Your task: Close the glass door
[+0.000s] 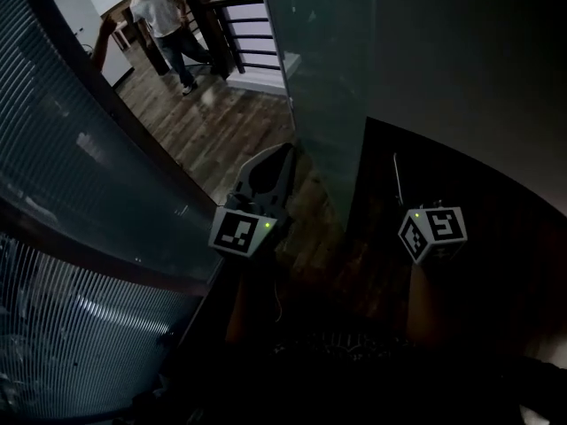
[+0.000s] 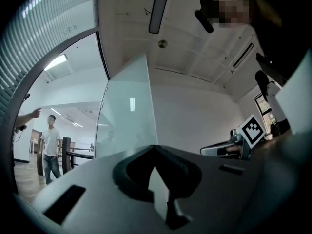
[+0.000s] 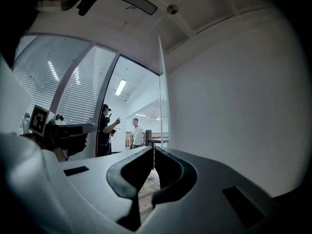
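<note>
- Glass door [image 1: 323,78] stands upright just ahead of the two claws, and neither one has hold of it.
- Left claw [image 2: 155,149] is closed, tips met, with nothing between them. The left marker cube [image 1: 241,230] sits at its near end.
- Right claw [image 3: 153,149] is likewise pressed together and empty. The right marker cube [image 1: 432,233] is off to the right in deep shadow.
- Seen from above, the left claw's tips lie close by the door's free edge; I cannot tell whether they touch it.
- From the left claw, the pale green pane rises straight beyond the tips.
- From the right claw, the pane shows edge-on as a thin upright line just above the tips, with a white wall [image 3: 234,96] to its right.
- Off to the left runs a curved wall of ribbed glass [image 1: 80,193].
- Past the door's edge lies a wooden floor [image 1: 213,122], then a dark railing [image 1: 239,34].
- Farthest off, a person in a white shirt [image 1: 159,11] stands by the railing, and a person in dark clothes [image 3: 105,128] raises a hand nearby.
</note>
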Motion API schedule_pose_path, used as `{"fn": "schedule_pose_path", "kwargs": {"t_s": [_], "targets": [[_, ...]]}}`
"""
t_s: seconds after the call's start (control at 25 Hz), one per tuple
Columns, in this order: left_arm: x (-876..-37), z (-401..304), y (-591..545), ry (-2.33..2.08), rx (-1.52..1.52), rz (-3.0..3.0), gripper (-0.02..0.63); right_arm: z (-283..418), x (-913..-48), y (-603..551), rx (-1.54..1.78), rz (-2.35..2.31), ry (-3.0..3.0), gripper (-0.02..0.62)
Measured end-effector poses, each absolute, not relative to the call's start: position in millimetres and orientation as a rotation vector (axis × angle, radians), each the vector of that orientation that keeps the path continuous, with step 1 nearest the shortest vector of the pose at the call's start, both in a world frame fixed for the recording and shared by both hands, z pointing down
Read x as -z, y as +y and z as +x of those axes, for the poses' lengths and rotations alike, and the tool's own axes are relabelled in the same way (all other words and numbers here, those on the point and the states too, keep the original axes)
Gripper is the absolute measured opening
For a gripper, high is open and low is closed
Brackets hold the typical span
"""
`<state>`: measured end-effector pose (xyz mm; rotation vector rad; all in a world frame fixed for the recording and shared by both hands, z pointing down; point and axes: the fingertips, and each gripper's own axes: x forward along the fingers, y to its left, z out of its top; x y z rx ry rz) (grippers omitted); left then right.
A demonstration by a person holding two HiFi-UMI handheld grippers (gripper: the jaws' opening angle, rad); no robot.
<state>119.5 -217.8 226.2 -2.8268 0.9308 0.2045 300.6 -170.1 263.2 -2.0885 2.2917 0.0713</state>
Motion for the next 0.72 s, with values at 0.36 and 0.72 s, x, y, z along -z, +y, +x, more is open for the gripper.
{"fn": "schedule_pose_path", "kwargs": {"t_s": [0.36, 0.72], "targets": [[-234, 132, -261, 0.86, -0.184, -2.845, 0.002, 307, -268, -214, -0.064, -2.117, 2.261, 0.003], [-252, 140, -294, 0.871, -0.154, -2.861, 0.002, 323, -286, -253, 0.013, -2.119, 2.252, 0.01]]}}
